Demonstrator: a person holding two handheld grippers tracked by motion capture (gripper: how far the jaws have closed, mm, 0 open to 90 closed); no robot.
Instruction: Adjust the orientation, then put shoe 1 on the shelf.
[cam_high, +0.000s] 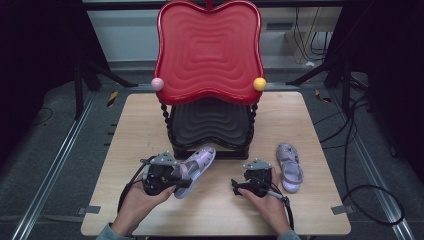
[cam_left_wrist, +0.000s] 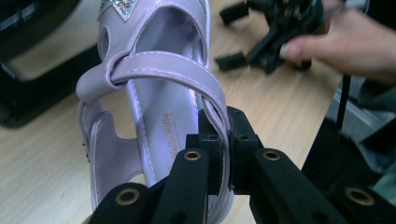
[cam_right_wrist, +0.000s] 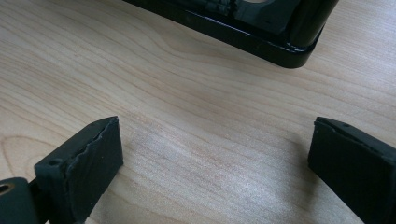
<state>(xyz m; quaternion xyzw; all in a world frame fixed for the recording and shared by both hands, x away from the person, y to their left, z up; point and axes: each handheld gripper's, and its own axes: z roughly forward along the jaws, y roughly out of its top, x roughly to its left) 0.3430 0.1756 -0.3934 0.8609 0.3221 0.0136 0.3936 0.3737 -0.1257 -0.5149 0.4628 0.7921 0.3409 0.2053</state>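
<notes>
While the two-tier rack (cam_high: 209, 75) stands just beyond, the held sandal (cam_left_wrist: 154, 93) runs toe-first toward its black lower shelf (cam_high: 210, 125), heel strap clamped in the left claw (cam_left_wrist: 223, 140); the right claw (cam_right_wrist: 210, 158) gapes empty over the worktop (cam_right_wrist: 187, 84)

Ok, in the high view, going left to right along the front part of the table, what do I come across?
Left claw shut on the strap of a lilac sandal → right claw, open and empty, over the bare table → second lilac sandal lying flat at the right.
</notes>
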